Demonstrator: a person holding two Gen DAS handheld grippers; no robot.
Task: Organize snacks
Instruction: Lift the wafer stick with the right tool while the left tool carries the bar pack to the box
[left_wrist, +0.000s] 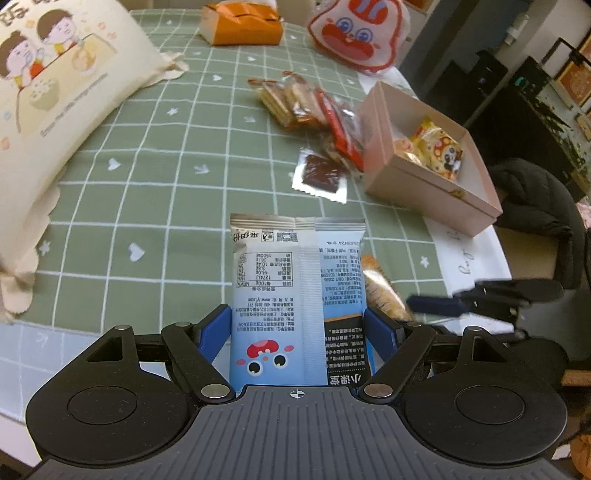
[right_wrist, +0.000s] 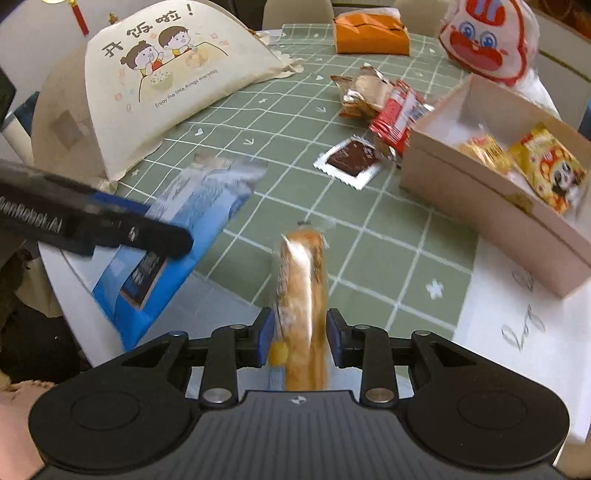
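Note:
My left gripper (left_wrist: 297, 326) is shut on a blue-and-white snack packet (left_wrist: 291, 280), which stands up between the blue pads above the green checked tablecloth (left_wrist: 166, 206). From the right wrist view the same packet (right_wrist: 199, 206) hangs at the left under the left gripper (right_wrist: 110, 225). My right gripper (right_wrist: 300, 332) is shut on a long orange bread-like snack (right_wrist: 301, 277) in clear wrap. It also shows in the left wrist view as the orange snack (left_wrist: 380, 291), beside the right gripper's blue finger (left_wrist: 436, 305). A pink open box (right_wrist: 480, 199) at the right holds yellow snack packs (right_wrist: 550, 170).
Loose snacks lie left of the box: a red packet (right_wrist: 399, 114), cracker packs (right_wrist: 362, 94) and a brown bar in silver wrap (right_wrist: 352, 158). A cream food cover (right_wrist: 159, 92), an orange tissue box (right_wrist: 369, 35) and a red-and-white bag (right_wrist: 484, 37) stand further back. The table edge runs close below both grippers.

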